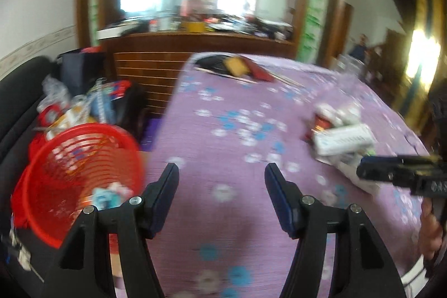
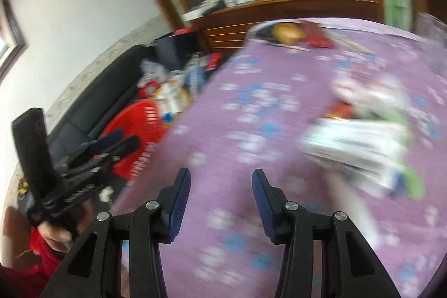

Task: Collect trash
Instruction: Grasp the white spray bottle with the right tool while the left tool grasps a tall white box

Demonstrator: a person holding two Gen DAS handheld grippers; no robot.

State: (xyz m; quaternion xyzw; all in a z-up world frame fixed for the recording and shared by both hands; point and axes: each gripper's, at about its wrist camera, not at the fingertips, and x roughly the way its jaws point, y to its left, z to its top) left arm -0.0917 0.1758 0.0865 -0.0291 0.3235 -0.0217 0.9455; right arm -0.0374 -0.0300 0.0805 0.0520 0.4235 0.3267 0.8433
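So, far on the left, a red basket [image 1: 81, 180] stands by the edge of the desk [image 1: 223, 214], which wears a purple cloth with flowers. A few scraps already lie inside it. Behind the basket, a heap of bags and packets [image 1: 83, 105] sits on a dark sofa [image 1: 19, 91].

Next comes your left gripper [image 1: 222, 172]. It tips down over the purple cloth, just beside the basket. Its fingers [image 1: 170, 180] stand apart with nothing between them, only cloth below. In the right wrist view you can see your left hand [image 2: 54, 235] wrapped round the handle, low at the left edge, with that gripper reaching toward the basket.

Then your right gripper [image 2: 222, 180]. It tips down too, over the middle of the desk. Its fingers [image 2: 181, 192] are released and grasp nothing.

Further right lies the trash pile [image 1: 340, 136]: a white box, crumpled white paper, and something red and something green. It rests on the cloth, near the right gripper but not touching it. It is blurry, so you cannot tell each piece.

At the far end of the desk lie a dark flat thing and some red and yellow bits [image 1: 237, 66].
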